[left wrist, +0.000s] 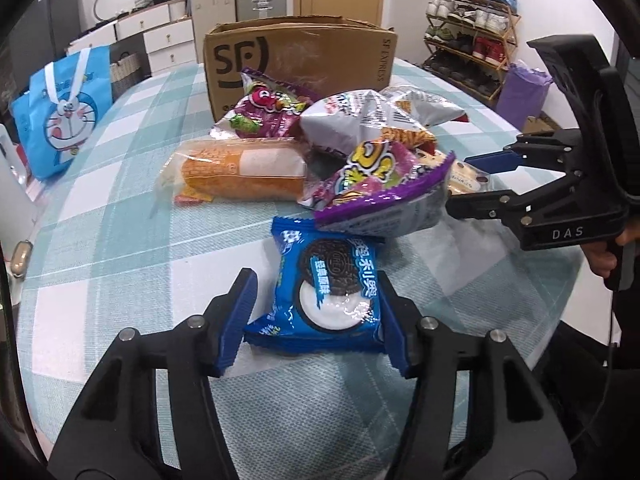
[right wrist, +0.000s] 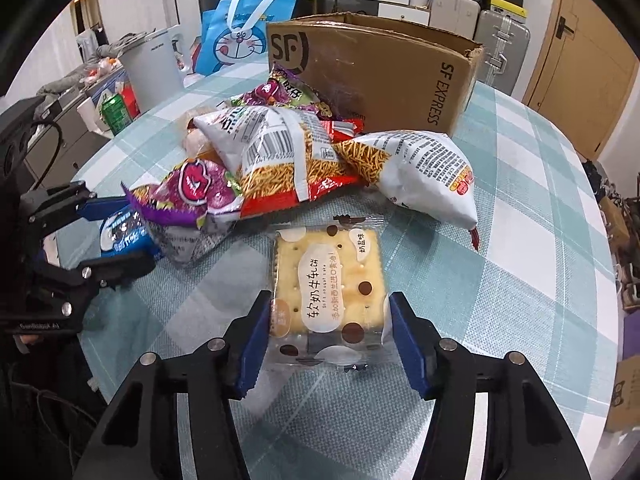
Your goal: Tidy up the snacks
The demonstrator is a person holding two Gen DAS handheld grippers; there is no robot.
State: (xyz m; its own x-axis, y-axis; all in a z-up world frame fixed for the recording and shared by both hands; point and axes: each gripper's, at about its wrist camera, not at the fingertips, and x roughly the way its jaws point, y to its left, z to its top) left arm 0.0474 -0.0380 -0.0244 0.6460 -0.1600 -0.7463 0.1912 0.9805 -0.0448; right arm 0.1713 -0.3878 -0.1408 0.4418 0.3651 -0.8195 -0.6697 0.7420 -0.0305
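— Looking at the table [left wrist: 120, 208], has anything gone into the box [left wrist: 300, 60] yet?

— Can't see inside from here. It stands open at the far side, and the snacks all seem to be out on the checked cloth in front of it.

— So it's mostly ahead of them?

— I'd say barely begun. The chip bags [right wrist: 304, 152] and purple packs [left wrist: 372, 184] lie in one loose heap, with a bread roll [left wrist: 244, 172] beside it.

— And the grippers?

— The right gripper [right wrist: 326, 328] is clamped on the cracker pack [right wrist: 328, 288], pads pressing both edges, near the table's front. The left gripper [left wrist: 316, 320] is closed on the Oreo pack [left wrist: 328, 292], its far end tucked under a purple pack.

— Both lifted?

— Not that I can tell; they look to be resting on the cloth.
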